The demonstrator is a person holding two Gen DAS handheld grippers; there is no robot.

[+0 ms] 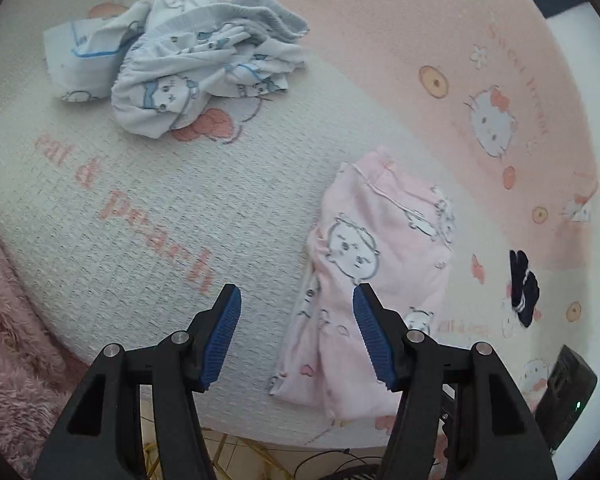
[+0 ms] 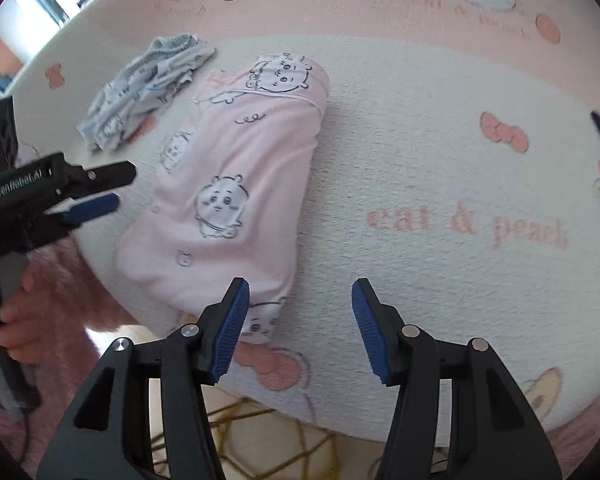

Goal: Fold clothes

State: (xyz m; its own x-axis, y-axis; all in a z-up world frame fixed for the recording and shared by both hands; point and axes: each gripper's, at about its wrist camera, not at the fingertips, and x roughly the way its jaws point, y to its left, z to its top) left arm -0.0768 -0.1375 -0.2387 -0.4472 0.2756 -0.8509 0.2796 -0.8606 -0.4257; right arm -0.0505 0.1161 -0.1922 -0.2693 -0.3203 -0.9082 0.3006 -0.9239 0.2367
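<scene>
Left gripper [image 1: 297,332], right gripper [image 2: 300,328]: jaws apart, empty, above near edge of patterned bedcover [image 2: 420,184]. Pink garment [image 2: 236,184]: folded into oblong, cartoon-animal print, flat on bedcover near its front edge. Beyond pink garment: white-blue garment [image 1: 180,64], crumpled, unfolded heap.

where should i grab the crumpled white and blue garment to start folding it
Grip the gathered grey waistband on top of the white and blue garment, coming from above. It stands proud of the crumpled heap as a thick ridge, so open jaws can close across it and lift the rest free, probably.
</scene>
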